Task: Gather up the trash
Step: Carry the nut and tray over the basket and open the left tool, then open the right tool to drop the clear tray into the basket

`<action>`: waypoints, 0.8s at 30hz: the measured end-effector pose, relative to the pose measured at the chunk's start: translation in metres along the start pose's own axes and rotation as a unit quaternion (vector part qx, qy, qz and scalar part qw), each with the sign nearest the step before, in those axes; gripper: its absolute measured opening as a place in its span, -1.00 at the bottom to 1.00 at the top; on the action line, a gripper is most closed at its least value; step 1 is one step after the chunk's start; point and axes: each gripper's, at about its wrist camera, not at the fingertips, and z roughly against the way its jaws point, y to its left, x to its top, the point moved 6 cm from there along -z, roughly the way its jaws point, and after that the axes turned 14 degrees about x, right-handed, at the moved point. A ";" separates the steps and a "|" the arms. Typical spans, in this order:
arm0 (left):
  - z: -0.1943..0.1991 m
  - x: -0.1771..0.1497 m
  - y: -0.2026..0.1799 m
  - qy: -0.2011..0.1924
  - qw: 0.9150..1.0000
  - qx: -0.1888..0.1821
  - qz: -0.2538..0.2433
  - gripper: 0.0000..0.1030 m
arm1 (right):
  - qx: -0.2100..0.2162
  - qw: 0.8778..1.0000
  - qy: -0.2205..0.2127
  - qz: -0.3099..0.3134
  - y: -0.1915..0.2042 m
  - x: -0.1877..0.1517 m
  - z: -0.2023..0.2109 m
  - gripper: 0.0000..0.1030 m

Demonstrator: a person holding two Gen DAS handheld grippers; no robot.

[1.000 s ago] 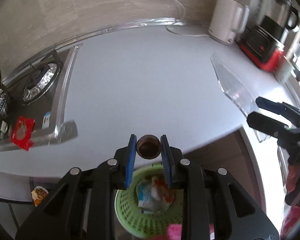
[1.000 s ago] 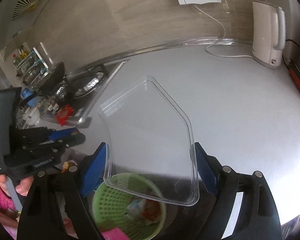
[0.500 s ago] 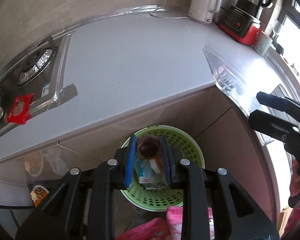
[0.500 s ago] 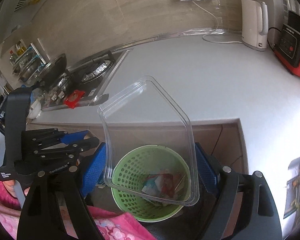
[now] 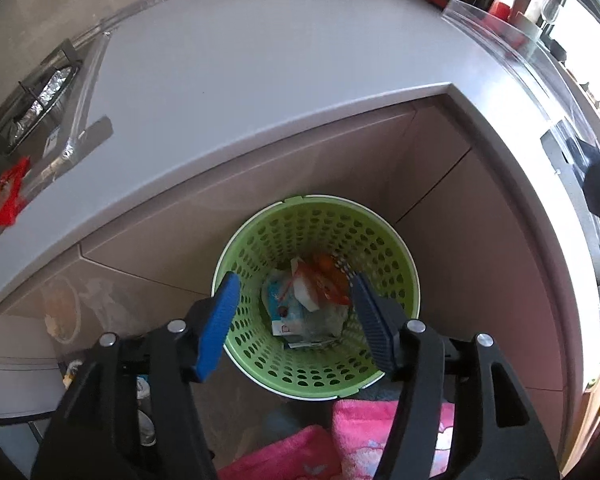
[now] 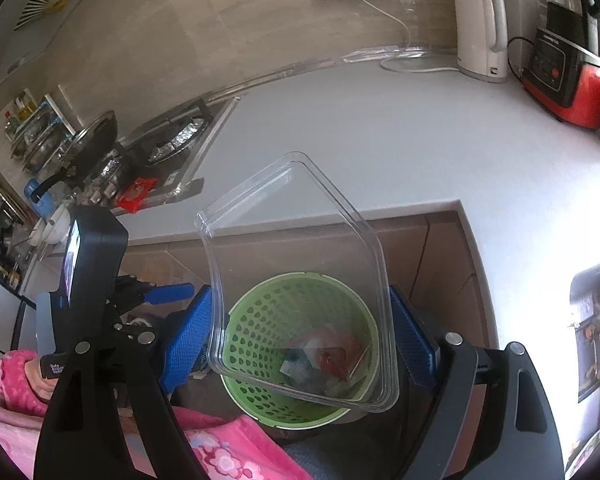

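My left tool [image 5: 294, 312] just opened, nothing between its pads, above the green basket [image 5: 384, 240] at lower centre | my right tool [image 6: 300, 344] grips clear lid [image 6: 296, 240] mid-frame over the basket.

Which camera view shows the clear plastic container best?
The right wrist view: the clear plastic container shows whole, between the right gripper's pads. The left wrist view shows only its edge, at the right.
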 end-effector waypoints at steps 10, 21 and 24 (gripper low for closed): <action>0.033 0.024 0.014 -0.044 0.999 0.013 0.023 0.39 | -0.007 1.000 0.023 -0.005 -0.016 -0.012 -0.014 0.63; 0.058 0.044 0.035 -0.072 0.996 0.027 0.051 0.48 | 0.032 0.992 0.118 0.008 -0.016 -0.067 -0.101 0.63; 0.055 0.043 0.036 -0.069 0.996 0.029 0.052 0.48 | 0.032 0.988 0.148 0.022 -0.012 -0.080 -0.121 0.64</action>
